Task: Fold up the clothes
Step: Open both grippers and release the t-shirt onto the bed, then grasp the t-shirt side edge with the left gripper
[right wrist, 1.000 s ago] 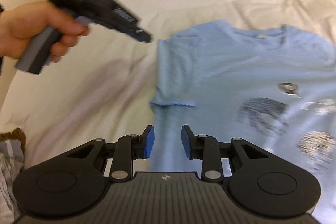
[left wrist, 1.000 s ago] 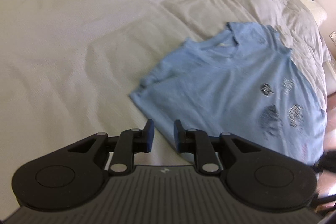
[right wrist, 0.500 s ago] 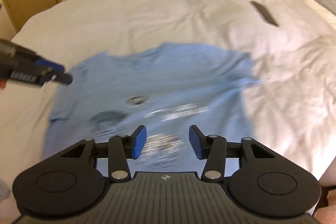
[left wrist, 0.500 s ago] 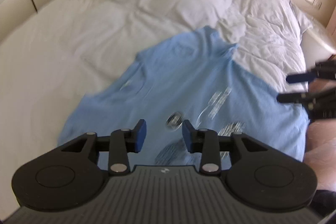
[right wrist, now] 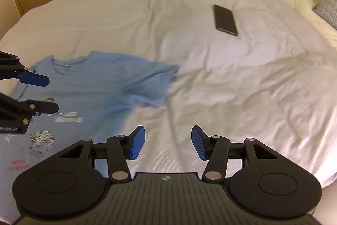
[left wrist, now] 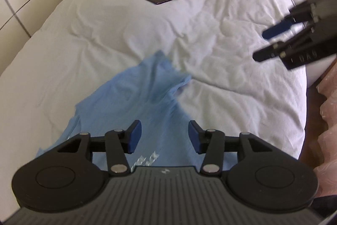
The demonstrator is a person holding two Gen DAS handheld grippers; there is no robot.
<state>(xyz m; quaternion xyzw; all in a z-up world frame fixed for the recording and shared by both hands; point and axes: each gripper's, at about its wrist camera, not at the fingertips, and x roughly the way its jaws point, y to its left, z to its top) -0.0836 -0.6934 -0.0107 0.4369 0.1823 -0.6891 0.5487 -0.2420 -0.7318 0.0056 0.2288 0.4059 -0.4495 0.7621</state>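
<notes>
Right wrist view: broad white duvet [right wrist: 231, 81], soft and creased. Pale blue T-shirt [right wrist: 101, 85], thin limp cotton with printed chest, spread flat on duvet's near left part, one sleeve rumpled. Slim dark phone [right wrist: 225, 19], hard and glossy, farther up duvet. Right gripper [right wrist: 168, 142] spread, empty, over bare duvet; left gripper [left wrist: 162, 136] opening, nothing between, above shirt. Risk, probably: pinching duvet with shirt, dragging both.

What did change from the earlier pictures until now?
Both views swept from the shirt's left sleeve towards its right sleeve. The left gripper is opening; the right gripper opened wider. Neither holds anything. Shirt and phone stayed on the bed.
</notes>
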